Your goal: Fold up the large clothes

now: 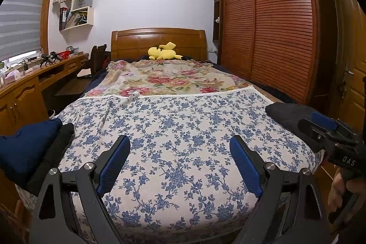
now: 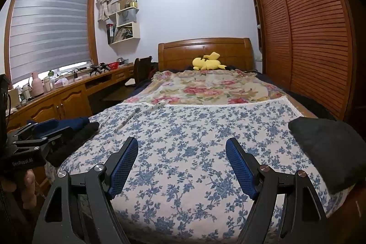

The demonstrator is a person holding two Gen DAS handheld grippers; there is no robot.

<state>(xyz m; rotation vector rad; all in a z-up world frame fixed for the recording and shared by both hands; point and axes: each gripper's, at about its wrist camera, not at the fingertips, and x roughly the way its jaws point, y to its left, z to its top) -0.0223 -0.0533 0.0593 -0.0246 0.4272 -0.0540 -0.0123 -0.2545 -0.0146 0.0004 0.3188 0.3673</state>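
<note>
A blue-flowered white cloth [image 1: 178,129] [image 2: 194,141] lies spread flat over the near end of the bed. On its left edge rests a folded navy garment [image 1: 25,148] [image 2: 75,122] on top of a black one [image 1: 57,148] [image 2: 84,132]. A dark folded garment [image 1: 290,116] [image 2: 329,150] sits at the right edge. My left gripper [image 1: 179,143] hovers open over the cloth near the bed's foot, nothing between its blue pads. My right gripper [image 2: 181,145] is likewise open and empty; it also shows at the right of the left wrist view [image 1: 324,127].
A rose-patterned blanket [image 1: 164,79] covers the far half of the bed, with a yellow plush toy [image 1: 163,52] by the wooden headboard [image 1: 157,38]. A long wooden desk [image 2: 64,97] runs along the left under the window. A slatted wardrobe [image 1: 270,22] lines the right side.
</note>
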